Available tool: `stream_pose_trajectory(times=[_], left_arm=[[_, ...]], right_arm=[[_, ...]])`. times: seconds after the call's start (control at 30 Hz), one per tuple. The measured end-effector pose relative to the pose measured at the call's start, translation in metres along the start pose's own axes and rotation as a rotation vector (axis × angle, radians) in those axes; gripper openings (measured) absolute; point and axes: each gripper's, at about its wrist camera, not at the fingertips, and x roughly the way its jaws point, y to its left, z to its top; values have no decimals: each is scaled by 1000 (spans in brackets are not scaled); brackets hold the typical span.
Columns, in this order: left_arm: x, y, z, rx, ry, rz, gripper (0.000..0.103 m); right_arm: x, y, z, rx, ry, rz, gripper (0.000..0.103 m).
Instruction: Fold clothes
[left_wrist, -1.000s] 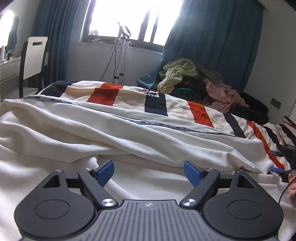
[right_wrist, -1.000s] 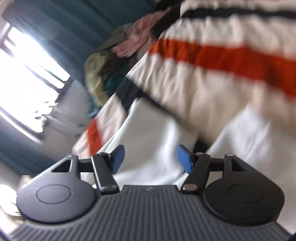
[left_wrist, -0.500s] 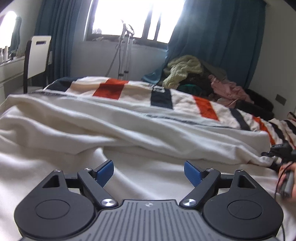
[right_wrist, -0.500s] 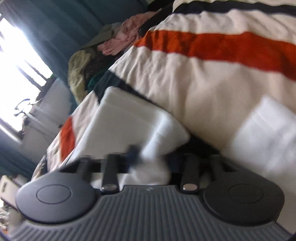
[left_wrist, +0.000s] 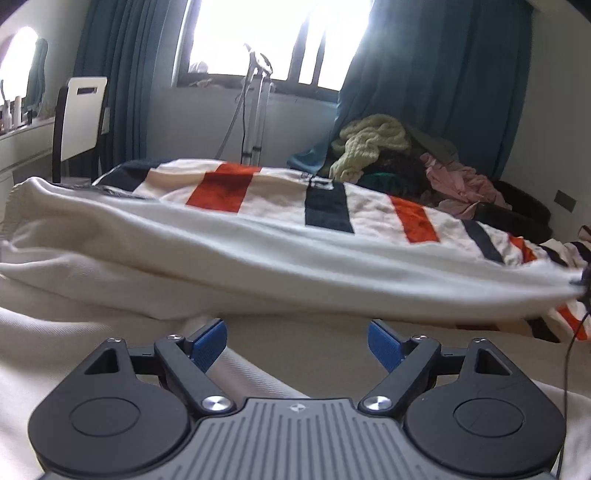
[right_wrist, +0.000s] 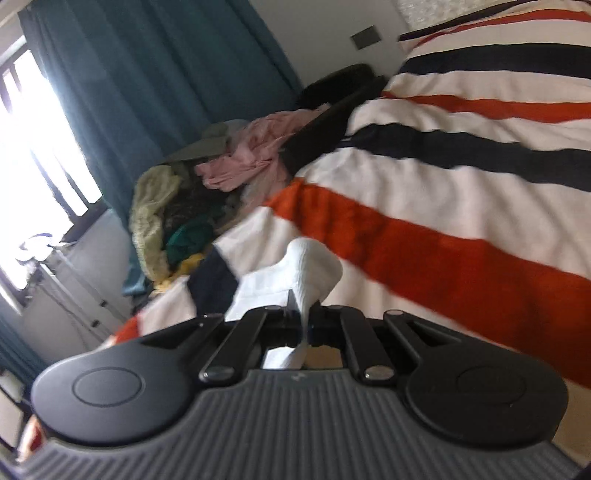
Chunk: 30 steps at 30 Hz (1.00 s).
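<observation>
A cream-white garment (left_wrist: 258, 258) lies spread across the striped bed. In the left wrist view its far fold is lifted and stretched toward the right edge. My left gripper (left_wrist: 297, 341) is open low over the near part of the cloth, its blue pads (left_wrist: 208, 341) holding nothing. In the right wrist view my right gripper (right_wrist: 304, 321) is shut on a bunched corner of the white garment (right_wrist: 310, 266), which sticks up between the black fingers.
The bed cover (right_wrist: 443, 206) has white, orange and navy stripes. A heap of other clothes (left_wrist: 399, 158) sits at the far side under teal curtains (left_wrist: 436, 74). A white chair (left_wrist: 79, 114) and a desk stand at the left. A thin metal stand (left_wrist: 255, 110) is by the window.
My right gripper has gone from open to shut on the garment's corner and lifted it. The far fold has risen and pulled taut to the right. The left gripper stayed open and low.
</observation>
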Motion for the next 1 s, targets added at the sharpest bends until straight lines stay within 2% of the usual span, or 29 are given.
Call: stream_pose_trajectory(times=[0.1,0.2,0.3,0.33,0.37,0.4,0.43,0.47,0.67,0.83,1.0], left_arm=[[-7,-5,-1,29,-12,-9,86],[-13,-11,-2,51,-24,-21,86],[-20,-15,0,65,-40,-26,86],[-23,-16,1,68,-45,-28,86],[-25,-16,1,71,-51,-30,86],[-28,-17,2,75,-56,-32,86],[-30,-18,3,78,-62,-34,86],[-33,-19,4,82,-67,-36,86],[-92,-18,0,71,-106,-118,88],[-132,-18,-8,70,-130,-142,88],[-163,-8,-28,55,-105,-151,88]], right_arm=[[0,-40,-23,25,37,-49,6],[-2,-61,-41,36,65,-40,8],[-11,-52,-37,-13,84,-50,23],[-15,-46,-33,-46,91,-56,31],[-21,-40,-29,-84,94,-58,47],[-27,-34,-24,-122,96,-59,57],[-37,-28,-21,-150,94,-47,76],[-49,-21,-18,-169,87,-24,84],[-135,28,-17,-336,99,111,85],[-224,68,-47,-467,114,271,85],[-293,87,-89,-548,91,347,85]])
